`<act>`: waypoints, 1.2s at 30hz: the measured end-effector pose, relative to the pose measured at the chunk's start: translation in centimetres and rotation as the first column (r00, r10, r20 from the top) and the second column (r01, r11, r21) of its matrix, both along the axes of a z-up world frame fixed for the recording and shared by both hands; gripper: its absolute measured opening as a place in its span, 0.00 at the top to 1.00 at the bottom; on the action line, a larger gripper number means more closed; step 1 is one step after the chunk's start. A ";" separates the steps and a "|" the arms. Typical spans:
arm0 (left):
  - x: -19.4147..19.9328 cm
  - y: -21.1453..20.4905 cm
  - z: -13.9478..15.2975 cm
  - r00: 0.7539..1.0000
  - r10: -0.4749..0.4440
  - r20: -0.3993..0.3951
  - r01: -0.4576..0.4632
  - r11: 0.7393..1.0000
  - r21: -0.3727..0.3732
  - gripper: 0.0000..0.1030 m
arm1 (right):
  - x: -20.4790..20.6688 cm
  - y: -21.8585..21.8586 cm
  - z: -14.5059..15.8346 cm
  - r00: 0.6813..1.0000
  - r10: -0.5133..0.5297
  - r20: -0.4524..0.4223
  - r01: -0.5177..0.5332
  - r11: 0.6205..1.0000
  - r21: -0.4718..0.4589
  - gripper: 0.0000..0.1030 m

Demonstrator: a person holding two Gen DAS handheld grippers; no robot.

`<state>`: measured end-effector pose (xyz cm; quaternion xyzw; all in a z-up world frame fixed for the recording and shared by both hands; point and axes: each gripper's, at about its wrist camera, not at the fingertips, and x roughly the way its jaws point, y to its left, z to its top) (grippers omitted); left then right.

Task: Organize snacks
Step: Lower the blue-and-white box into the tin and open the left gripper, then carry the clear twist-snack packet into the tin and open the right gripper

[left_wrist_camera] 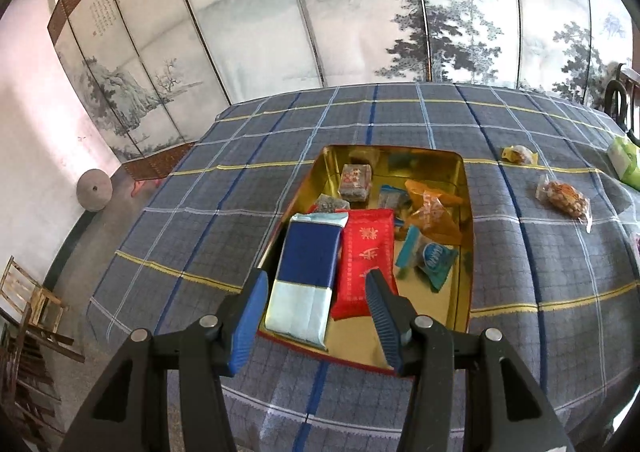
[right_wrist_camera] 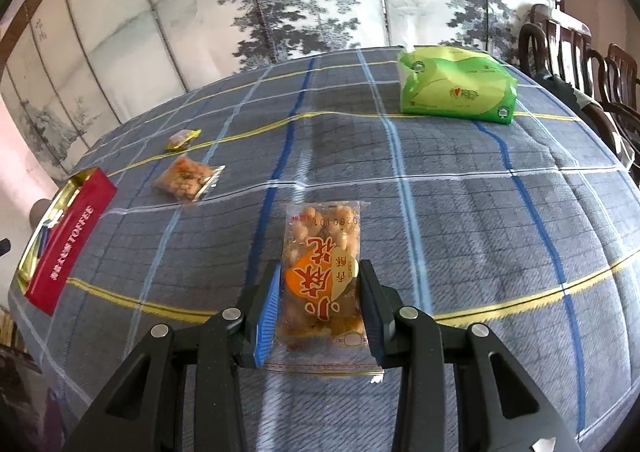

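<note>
A red toffee tin point(left_wrist_camera: 466, 236) with a gold inside lies open on the plaid cloth and holds several snacks: a blue packet point(left_wrist_camera: 304, 272), a red packet point(left_wrist_camera: 368, 252), an orange bag point(left_wrist_camera: 432, 212). My left gripper point(left_wrist_camera: 318, 280) is open above the tin's near end, with nothing between its fingers. My right gripper point(right_wrist_camera: 318, 276) is shut on a clear peanut packet point(right_wrist_camera: 324, 264) with orange print, held just above the cloth. The tin also shows in the right wrist view point(right_wrist_camera: 68, 240), far left.
Two small snack packets lie loose on the cloth, a clear one point(right_wrist_camera: 186, 178) and a yellow one point(right_wrist_camera: 182, 138); the left wrist view shows them too point(left_wrist_camera: 564, 198) point(left_wrist_camera: 520, 154). A green tissue pack point(right_wrist_camera: 456, 86) sits at the back. Dark wooden chairs point(right_wrist_camera: 580, 52) stand at the right.
</note>
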<state>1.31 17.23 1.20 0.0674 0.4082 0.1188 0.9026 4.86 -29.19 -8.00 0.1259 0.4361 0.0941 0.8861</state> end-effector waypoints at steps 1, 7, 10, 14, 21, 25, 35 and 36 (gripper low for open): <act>-0.2 -0.1 0.0 1.000 0.000 -0.003 0.000 1.000 0.001 0.49 | -0.1 0.2 0.1 1.000 0.006 0.002 -0.006 1.000 0.002 0.66; -1.3 -0.4 0.0 1.000 -0.006 -0.003 0.006 1.000 -0.003 0.47 | -0.9 1.5 1.0 0.999 0.037 0.014 -0.037 0.999 0.015 0.66; -1.8 -0.4 -0.1 1.000 -0.005 -0.003 0.005 1.000 -0.001 0.46 | -1.2 2.2 1.4 0.999 0.051 0.016 -0.051 0.999 0.017 0.66; -2.5 -0.4 -0.3 1.000 -0.006 -0.005 0.006 1.000 -0.002 0.46 | -1.5 3.2 2.0 0.997 0.073 0.022 -0.074 0.997 0.021 0.66; -3.6 0.4 -0.6 1.000 -0.003 -0.009 0.003 0.999 -0.034 0.46 | -2.2 6.0 3.5 0.990 0.134 0.041 -0.135 0.991 0.012 0.66; -4.0 1.2 -0.8 1.000 0.007 -0.019 -0.008 0.998 -0.058 0.42 | -2.5 7.9 4.6 0.983 0.174 0.057 -0.174 0.985 0.009 0.66; -5.0 3.6 -1.3 0.998 0.044 -0.049 -0.049 0.991 -0.122 0.31 | -3.0 12.7 7.7 0.958 0.270 0.100 -0.273 0.962 0.023 0.66; -5.2 4.0 -1.3 0.998 0.051 -0.046 -0.056 0.990 -0.128 0.31 | -3.0 13.4 8.0 0.954 0.282 0.105 -0.287 0.958 0.029 0.66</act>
